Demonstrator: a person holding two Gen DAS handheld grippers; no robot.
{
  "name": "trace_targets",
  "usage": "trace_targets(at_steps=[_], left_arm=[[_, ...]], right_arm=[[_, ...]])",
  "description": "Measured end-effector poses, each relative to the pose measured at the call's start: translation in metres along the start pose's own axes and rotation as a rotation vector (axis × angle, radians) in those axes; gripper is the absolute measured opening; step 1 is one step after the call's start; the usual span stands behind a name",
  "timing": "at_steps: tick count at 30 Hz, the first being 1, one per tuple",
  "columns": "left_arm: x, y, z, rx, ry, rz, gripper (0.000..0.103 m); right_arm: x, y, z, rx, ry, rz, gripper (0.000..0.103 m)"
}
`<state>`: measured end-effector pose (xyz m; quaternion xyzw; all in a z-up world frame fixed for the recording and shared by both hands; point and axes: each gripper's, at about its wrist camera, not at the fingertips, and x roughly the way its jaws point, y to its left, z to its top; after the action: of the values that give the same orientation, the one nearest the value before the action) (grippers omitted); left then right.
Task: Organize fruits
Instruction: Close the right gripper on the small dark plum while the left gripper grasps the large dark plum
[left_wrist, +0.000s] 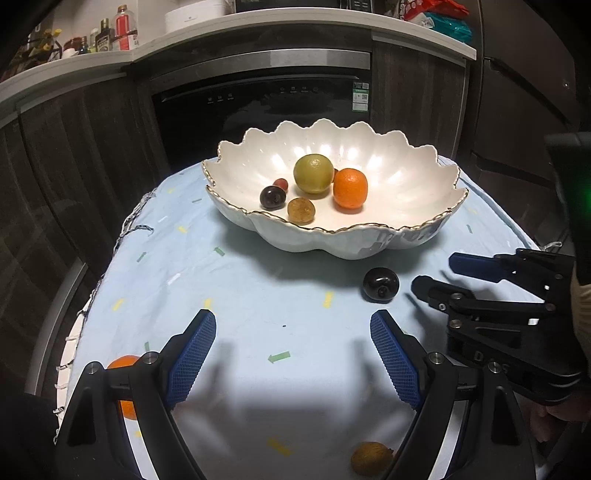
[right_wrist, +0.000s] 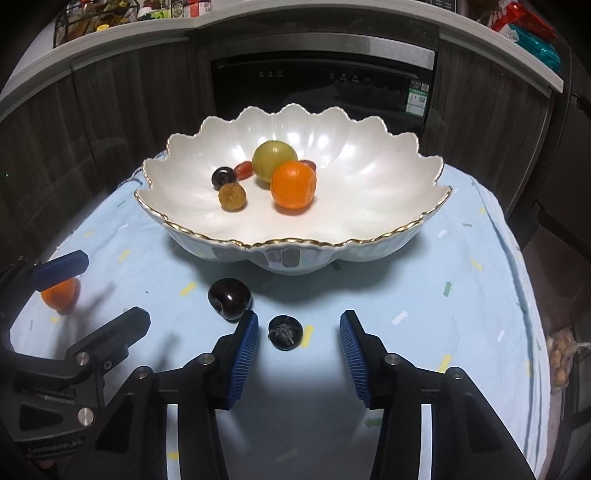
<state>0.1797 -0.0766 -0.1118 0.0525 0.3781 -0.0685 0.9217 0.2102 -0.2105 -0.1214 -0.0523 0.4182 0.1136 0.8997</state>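
A white scalloped bowl (left_wrist: 399, 158) (right_wrist: 362, 177) with a gold rim stands on the light-blue cloth. It holds a green fruit (left_wrist: 313, 173), an orange (left_wrist: 350, 188), a brown fruit (left_wrist: 301, 210), a dark plum (left_wrist: 272, 197) and small red fruits. My left gripper (left_wrist: 293, 325) is open and empty over bare cloth; an orange (left_wrist: 123, 363) lies behind its left finger and a brown fruit (left_wrist: 371, 458) near its right finger. My right gripper (right_wrist: 298, 323) is open, with a small dark fruit (right_wrist: 285, 331) between its fingertips. A dark plum (right_wrist: 229, 298) (left_wrist: 380, 285) lies beside its left fingertip.
The round table's cloth (left_wrist: 229, 280) ends close on the left and right. A dark built-in appliance (left_wrist: 258, 107) and wood cabinets stand behind the table. A counter (left_wrist: 74, 62) above carries bottles. A net bag of small items (right_wrist: 561, 354) sits beyond the table at right.
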Motion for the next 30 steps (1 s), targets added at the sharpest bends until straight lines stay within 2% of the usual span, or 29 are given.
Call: trace_targets(at_steps=[4, 6, 8, 9, 16, 20, 24, 28, 30], left_arm=[[0.001, -0.001, 0.001, 0.002, 0.001, -0.008, 0.086], [0.002, -0.002, 0.002, 0.001, 0.002, -0.012, 0.086], [0.002, -0.002, 0.002, 0.0, 0.002, -0.017, 0.086], [0.003, -0.002, 0.003, -0.001, 0.003, -0.021, 0.086], [0.011, -0.014, 0.007, 0.015, 0.022, -0.074, 0.084], [0.013, -0.03, 0.01, 0.051, 0.035, -0.116, 0.078], [0.017, -0.039, 0.013, 0.069, 0.041, -0.149, 0.068], [0.026, -0.044, 0.014, 0.081, 0.063, -0.143, 0.066], [0.031, -0.045, 0.013, 0.084, 0.075, -0.142, 0.061]], right_arm=[[0.008, 0.002, 0.0, -0.012, 0.024, 0.009, 0.037], [0.012, 0.003, -0.002, -0.016, 0.044, 0.011, 0.029], [0.012, 0.003, -0.002, -0.015, 0.043, 0.02, 0.027], [0.012, 0.003, -0.001, -0.015, 0.044, 0.029, 0.022], [-0.005, -0.014, -0.003, 0.048, 0.034, 0.008, 0.022], [-0.011, -0.031, 0.0, 0.089, 0.019, -0.023, 0.022], [-0.012, -0.044, 0.002, 0.136, 0.021, -0.019, 0.022], [-0.015, -0.049, 0.005, 0.148, 0.007, -0.014, 0.022], [-0.017, -0.051, 0.007, 0.153, 0.003, -0.012, 0.022]])
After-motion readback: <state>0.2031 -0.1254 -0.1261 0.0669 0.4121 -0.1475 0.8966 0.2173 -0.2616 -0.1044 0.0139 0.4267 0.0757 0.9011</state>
